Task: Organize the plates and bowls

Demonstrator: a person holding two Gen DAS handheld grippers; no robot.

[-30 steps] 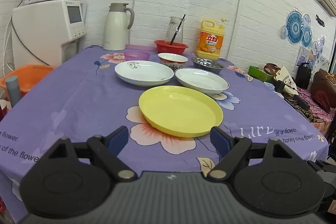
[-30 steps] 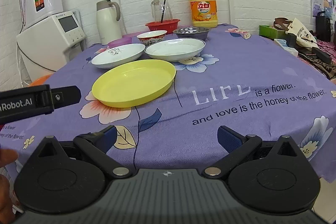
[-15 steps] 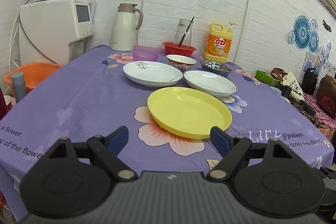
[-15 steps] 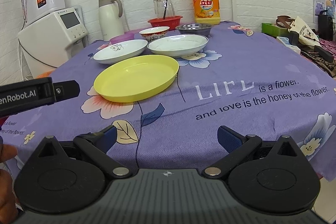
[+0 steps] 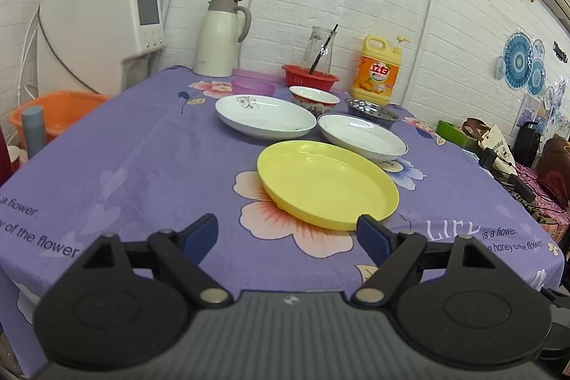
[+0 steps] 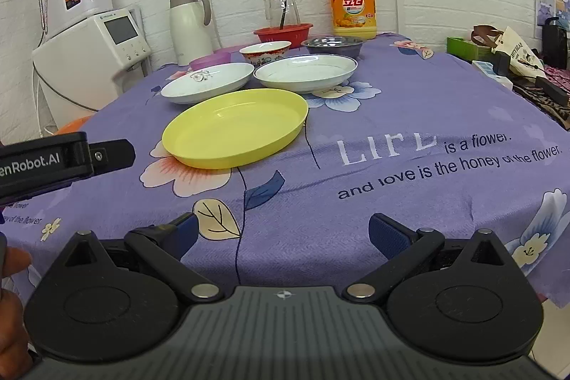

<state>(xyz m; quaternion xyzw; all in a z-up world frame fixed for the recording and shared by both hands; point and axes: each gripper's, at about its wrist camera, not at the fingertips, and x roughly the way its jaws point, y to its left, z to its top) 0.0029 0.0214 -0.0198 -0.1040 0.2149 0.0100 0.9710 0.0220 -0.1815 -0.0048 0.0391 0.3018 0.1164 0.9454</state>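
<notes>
A yellow plate point(image 5: 326, 186) point(image 6: 237, 127) lies nearest on the purple flowered tablecloth point(image 5: 142, 162). Behind it sit two white plates, one with a flower print point(image 5: 265, 121) point(image 6: 208, 82) and one plain point(image 5: 361, 136) point(image 6: 306, 72). Further back stand a patterned bowl point(image 5: 313, 98) point(image 6: 265, 52), a steel bowl point(image 5: 372, 111) point(image 6: 333, 45) and a small purple bowl point(image 5: 253, 86) point(image 6: 210, 62). My left gripper point(image 5: 288, 235) is open, just short of the yellow plate's near rim. My right gripper point(image 6: 283, 230) is open over the table's front edge, empty.
A thermos jug point(image 5: 221, 36), a red basket with a glass jar point(image 5: 310, 77) and a yellow detergent bottle point(image 5: 379, 70) line the back wall. A water dispenser point(image 5: 103, 38) and orange basket point(image 5: 57, 111) stand left. Clutter point(image 5: 498, 148) lies at right. The left gripper's body point(image 6: 53, 162) shows in the right view.
The left wrist view has shifted slightly, so the plates sit a little further right in it. The right gripper has stayed in place. Both stay open.
</notes>
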